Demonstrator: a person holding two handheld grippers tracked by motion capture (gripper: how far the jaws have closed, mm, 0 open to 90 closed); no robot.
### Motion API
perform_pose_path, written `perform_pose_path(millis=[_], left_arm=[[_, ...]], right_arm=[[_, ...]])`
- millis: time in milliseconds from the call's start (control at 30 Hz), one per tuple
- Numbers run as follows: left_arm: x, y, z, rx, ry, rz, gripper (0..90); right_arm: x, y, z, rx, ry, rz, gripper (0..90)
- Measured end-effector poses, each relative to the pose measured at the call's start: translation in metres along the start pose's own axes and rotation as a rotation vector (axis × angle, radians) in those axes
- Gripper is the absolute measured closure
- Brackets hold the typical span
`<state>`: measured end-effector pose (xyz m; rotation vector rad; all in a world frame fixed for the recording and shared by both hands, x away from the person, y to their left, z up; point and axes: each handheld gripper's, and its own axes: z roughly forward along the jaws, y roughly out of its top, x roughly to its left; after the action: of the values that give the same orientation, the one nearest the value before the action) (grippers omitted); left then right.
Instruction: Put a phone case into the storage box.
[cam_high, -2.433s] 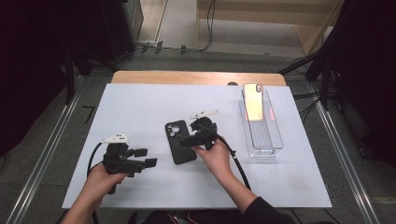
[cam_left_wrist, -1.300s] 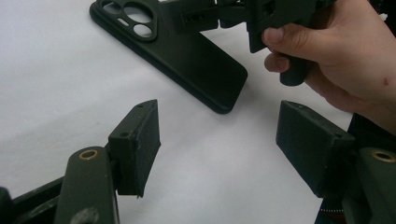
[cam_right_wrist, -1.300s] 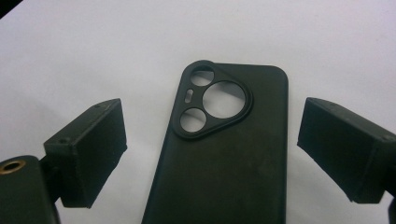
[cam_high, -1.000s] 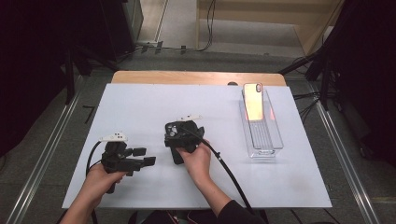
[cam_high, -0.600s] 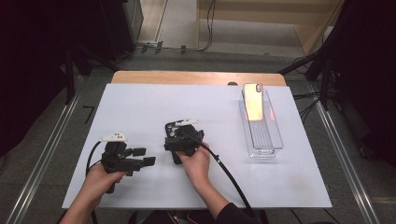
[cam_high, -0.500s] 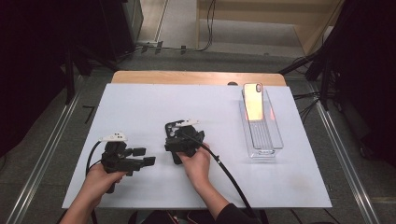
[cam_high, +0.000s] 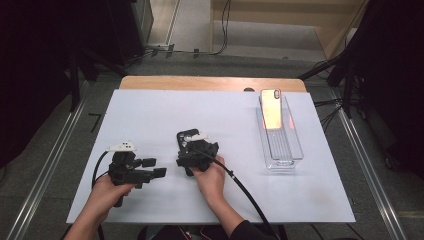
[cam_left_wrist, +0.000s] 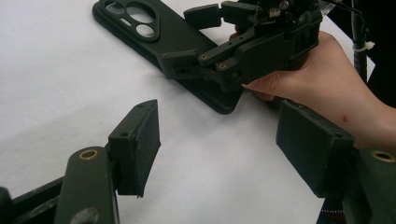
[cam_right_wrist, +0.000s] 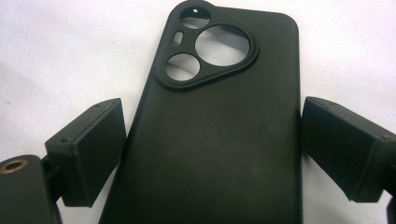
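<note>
My right tool (cam_right_wrist: 212, 154) sat spread astride the matte black phone case (cam_right_wrist: 219, 140) lying at the white counter's (cam_high: 150, 115) centre, unclamped; the left tool (cam_left_wrist: 219, 154), at eight o'clock, gaped empty. I judged grasping remained.

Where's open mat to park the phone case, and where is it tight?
Free: the far-left of the white mat, behind the left tongs; the strip between the black phone case and the clear tray; the near-right corner. Crowded: near-centre, where the open right tongs straddle the case beside the left tongs. The tray holds a phone.
</note>
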<state>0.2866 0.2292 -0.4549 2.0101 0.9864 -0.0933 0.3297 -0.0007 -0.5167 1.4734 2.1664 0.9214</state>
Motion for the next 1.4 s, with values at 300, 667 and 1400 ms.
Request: perform_pose_path(millis=[300, 667, 1400], left_arm=[[0.000, 0.000, 0.000, -0.002, -0.001, -0.002, 31.1], [0.001, 0.002, -0.001, -0.007, -0.001, -0.009, 31.1], [0.002, 0.007, -0.003, -0.040, -0.010, -0.052, 31.1]], right_arm=[[0.002, 0.000, 0.000, 0.006, -0.016, -0.014, 7.8], [0.001, 0.000, -0.001, 0.000, -0.016, -0.013, 9.9], [-0.021, 0.012, -0.019, -0.021, 0.092, 0.003, 12.0]])
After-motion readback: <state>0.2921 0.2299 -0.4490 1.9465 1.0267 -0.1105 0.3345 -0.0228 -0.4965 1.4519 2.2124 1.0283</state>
